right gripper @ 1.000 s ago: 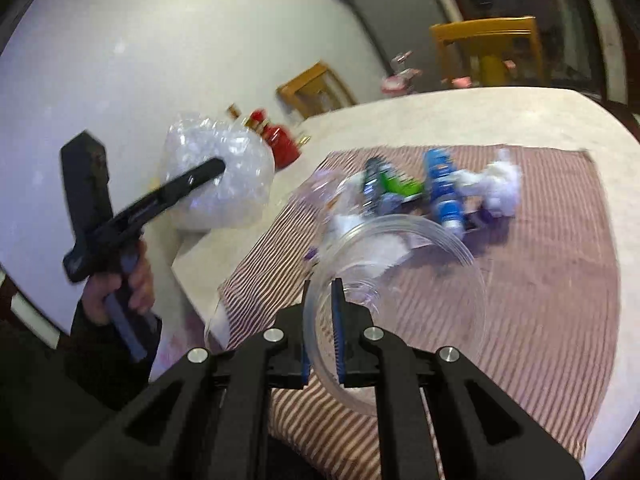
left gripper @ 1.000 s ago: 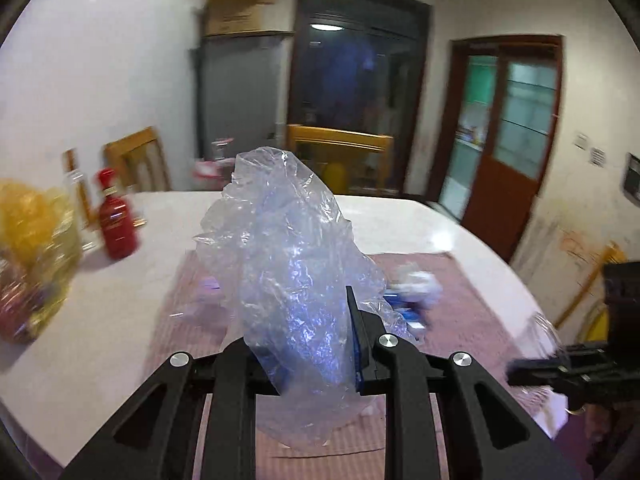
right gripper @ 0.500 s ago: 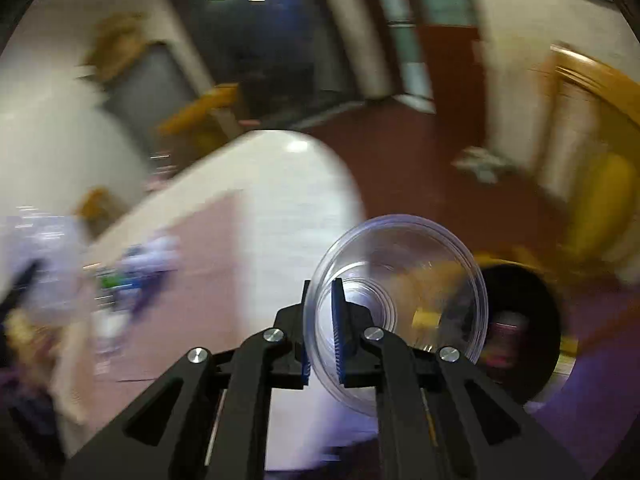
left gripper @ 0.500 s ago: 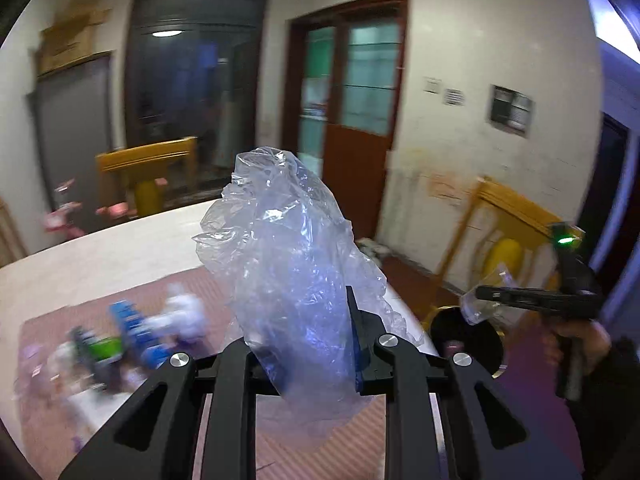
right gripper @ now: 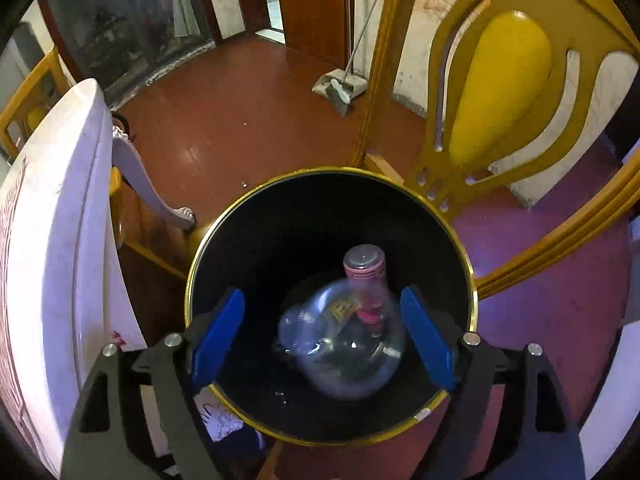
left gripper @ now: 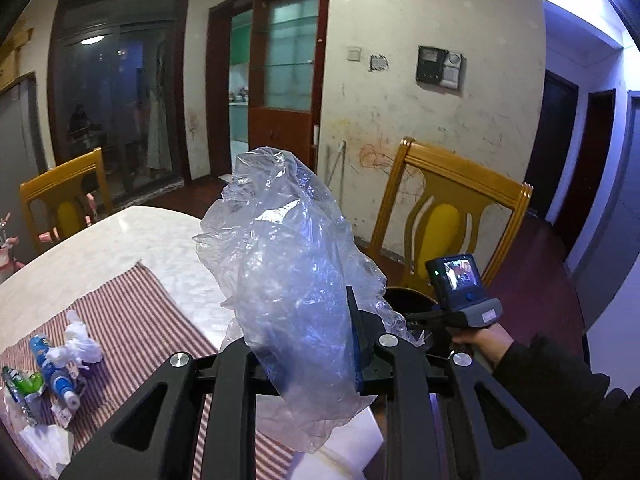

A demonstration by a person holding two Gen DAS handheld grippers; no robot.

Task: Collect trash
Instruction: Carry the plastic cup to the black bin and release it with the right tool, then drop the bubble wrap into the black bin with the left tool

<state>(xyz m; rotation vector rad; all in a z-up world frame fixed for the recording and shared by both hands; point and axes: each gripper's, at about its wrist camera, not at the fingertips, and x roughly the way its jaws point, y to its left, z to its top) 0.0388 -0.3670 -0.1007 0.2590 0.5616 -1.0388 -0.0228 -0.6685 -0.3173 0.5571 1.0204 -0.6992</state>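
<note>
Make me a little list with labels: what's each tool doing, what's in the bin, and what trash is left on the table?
left tool: shut on a crumpled clear plastic bag
right tool: over the black bin, jaws opening, touching nothing
in the bin: clear plastic cup, blurred, below the jaws; a bottle beside it
on the table: white tissue, blue tube, green wrapper on the striped cloth
nearby: yellow chair behind the bin

A: What stands behind the marble surface [left gripper: 132, 240]?
B: A yellow wooden chair [left gripper: 448, 216] beside the scribbled wall [left gripper: 400, 100], another chair [left gripper: 64, 196] at the far side.
A: On the floor?
B: A broom and dustpan [right gripper: 340, 88] leaning by the red-brown door [left gripper: 288, 76].
</note>
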